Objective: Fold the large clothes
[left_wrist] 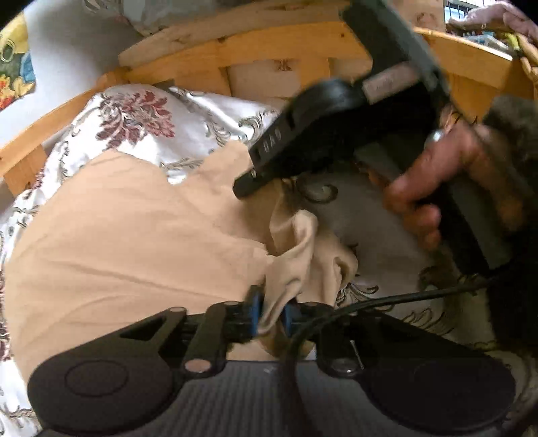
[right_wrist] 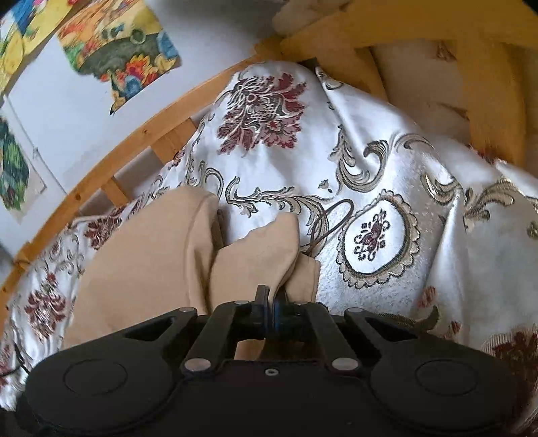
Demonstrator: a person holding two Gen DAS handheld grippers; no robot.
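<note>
Both pinch thin edges of tan soft-fabric garment (left_wrist: 127,235) lying on floral satin bedspread (right_wrist: 386,168): left hand-held gripper (left_wrist: 270,314), right hand-held gripper (right_wrist: 270,304). Risk, I judge: uneven pull slips cloth free.

A glossy white bedspread (right_wrist: 386,161) woven with dark red flowers and grey-gold scrolls covers the bed. A curved frame of pale knotty pine slats (right_wrist: 111,161) rims it, with cream patterned cushions (right_wrist: 430,77) wedged between the boards. Beyond stands a plain white wall (right_wrist: 67,111) bearing bright, ragged-edged paper pictures in yellow, blue and orange (right_wrist: 124,50). A barred window (left_wrist: 459,10) lets in daylight at the upper corner, beside a woven wicker basket (left_wrist: 529,64).
</note>
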